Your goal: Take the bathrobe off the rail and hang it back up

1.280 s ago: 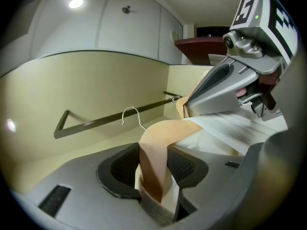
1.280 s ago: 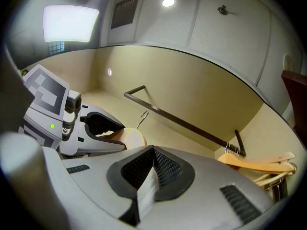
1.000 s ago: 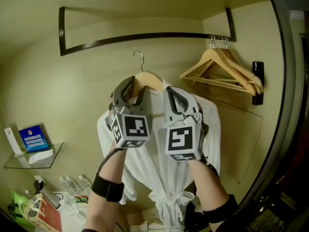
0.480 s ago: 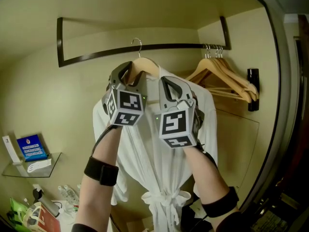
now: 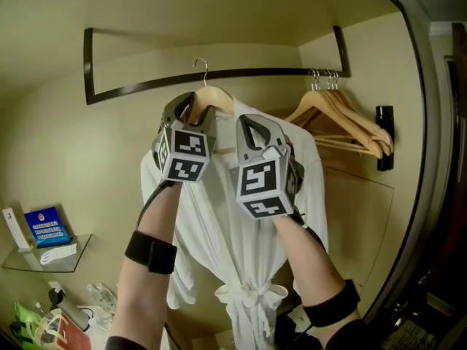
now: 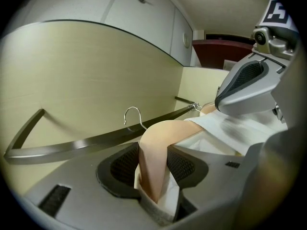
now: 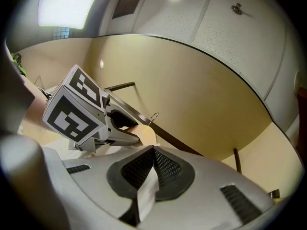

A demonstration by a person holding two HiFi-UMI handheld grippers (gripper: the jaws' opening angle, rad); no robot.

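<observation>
- Sitting low at the far left, a glass shelf (image 5: 76, 245) carries a blue box (image 5: 45, 226).
- Rail (image 5: 248, 72) runs across the alcove, above both grippers.
- Left gripper (image 5: 195, 109) clamps one shoulder of the wooden hanger (image 5: 219, 98), with robe cloth pinched in too. The hook (image 5: 200, 67) stands at rail height; whether it is over the rail I cannot tell.
- Robe (image 5: 219, 239) drapes from the hanger, belt knotted low.
- Right gripper (image 5: 252, 125) is closed tight on a fold of robe near the collar.
- Empty hangers (image 5: 341, 115) hang at the rail's right end.
</observation>
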